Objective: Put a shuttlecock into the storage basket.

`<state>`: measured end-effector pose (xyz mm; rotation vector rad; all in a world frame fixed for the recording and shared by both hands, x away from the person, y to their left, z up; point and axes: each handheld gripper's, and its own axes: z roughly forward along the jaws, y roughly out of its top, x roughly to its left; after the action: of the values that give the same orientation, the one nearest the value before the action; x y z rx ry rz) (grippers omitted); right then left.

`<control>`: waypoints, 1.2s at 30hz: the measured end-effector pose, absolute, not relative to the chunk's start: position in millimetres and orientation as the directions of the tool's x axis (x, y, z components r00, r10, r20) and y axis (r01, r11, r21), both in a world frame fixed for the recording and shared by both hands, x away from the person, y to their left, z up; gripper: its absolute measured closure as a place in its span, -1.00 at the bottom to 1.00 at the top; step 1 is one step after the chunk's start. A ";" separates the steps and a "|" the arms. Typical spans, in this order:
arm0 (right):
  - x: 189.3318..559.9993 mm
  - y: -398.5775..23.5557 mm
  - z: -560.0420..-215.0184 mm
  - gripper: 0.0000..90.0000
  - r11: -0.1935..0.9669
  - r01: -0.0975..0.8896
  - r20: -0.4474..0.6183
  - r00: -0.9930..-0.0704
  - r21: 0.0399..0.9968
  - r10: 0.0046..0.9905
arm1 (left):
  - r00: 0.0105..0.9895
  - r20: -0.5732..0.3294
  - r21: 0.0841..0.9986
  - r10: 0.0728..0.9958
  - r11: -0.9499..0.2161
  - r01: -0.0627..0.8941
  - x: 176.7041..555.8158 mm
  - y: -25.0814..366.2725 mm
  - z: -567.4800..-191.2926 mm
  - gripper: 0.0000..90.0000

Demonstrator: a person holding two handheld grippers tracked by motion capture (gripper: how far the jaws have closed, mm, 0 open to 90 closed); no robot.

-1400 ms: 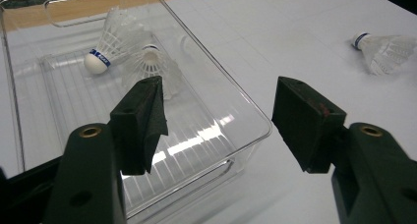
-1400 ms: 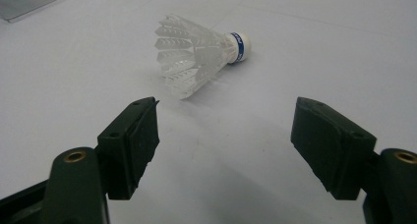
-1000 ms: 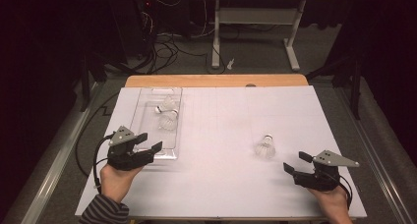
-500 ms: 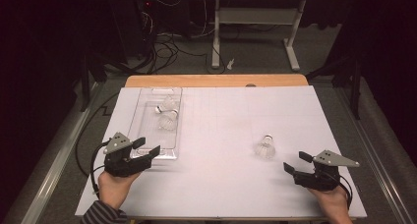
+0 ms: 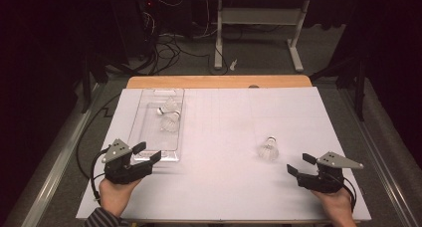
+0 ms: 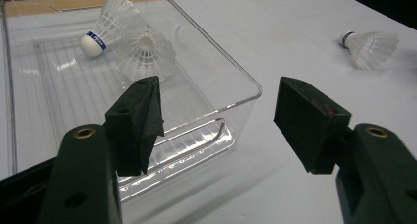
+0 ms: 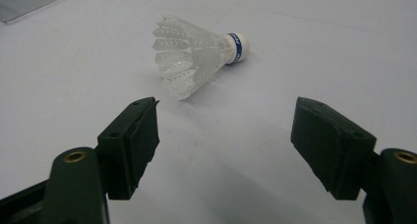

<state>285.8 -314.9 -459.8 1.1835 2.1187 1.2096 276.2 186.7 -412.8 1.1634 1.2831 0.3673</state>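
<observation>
Left gripper (image 5: 149, 156) lower now, blue-banded shuttlecock (image 7: 196, 54) beyond right gripper (image 7: 223, 138).

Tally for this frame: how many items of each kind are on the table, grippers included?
Shuttlecocks: 3, two lying in the tray and one loose on the white sheet
Clear plastic tray: 1
Hand-held grippers: 2, the left gripper and the right gripper, both with jaws apart and holding nothing
Total: 6

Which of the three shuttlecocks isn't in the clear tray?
The lone shuttlecock lying on the white table near the right gripper; the other two lie inside the tray.
</observation>
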 end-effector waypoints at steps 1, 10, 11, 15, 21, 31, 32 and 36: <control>285.7 -314.8 -459.7 -0.40 0.257 0.464 0.045 -0.545 0.848 0.837 | 0.320 -0.546 0.825 0.774 0.429 0.367 276.1 186.4 -413.5 -0.22; 285.5 -315.5 -459.1 -0.40 0.249 0.464 0.047 -0.537 0.850 0.842 | 0.336 -0.537 0.831 0.774 0.416 0.369 271.6 181.3 -419.8 -0.22; 285.5 -315.6 -459.1 -0.40 0.249 0.463 0.047 -0.538 0.851 0.842 | 0.339 -0.538 0.831 0.772 0.416 0.370 270.8 180.1 -421.1 -0.22; 285.7 -315.5 -459.4 -0.40 0.250 0.465 0.047 -0.538 0.849 0.842 | 0.341 -0.538 0.830 0.771 0.414 0.374 270.1 178.5 -424.1 -0.23; 285.6 -315.4 -459.4 -0.40 0.251 0.464 0.045 -0.538 0.849 0.842 | 0.347 -0.533 0.833 0.772 0.405 0.378 268.8 176.9 -427.4 -0.23; 285.5 -315.5 -459.3 -0.40 0.249 0.464 0.046 -0.536 0.850 0.843 | 0.356 -0.545 0.825 0.759 0.410 0.389 266.6 172.7 -426.1 -0.22; 285.5 -315.5 -459.2 -0.40 0.248 0.465 0.047 -0.535 0.850 0.843 | 0.358 -0.545 0.825 0.759 0.409 0.390 266.3 172.0 -425.7 -0.22; 286.2 -315.9 -459.6 -0.40 0.248 0.467 0.048 -0.536 0.849 0.843 | 0.364 -0.544 0.825 0.756 0.402 0.397 267.0 168.2 -426.0 -0.22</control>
<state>286.2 -315.9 -459.6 1.1942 2.1069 1.2099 267.0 168.2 -426.0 1.2073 1.2476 0.3225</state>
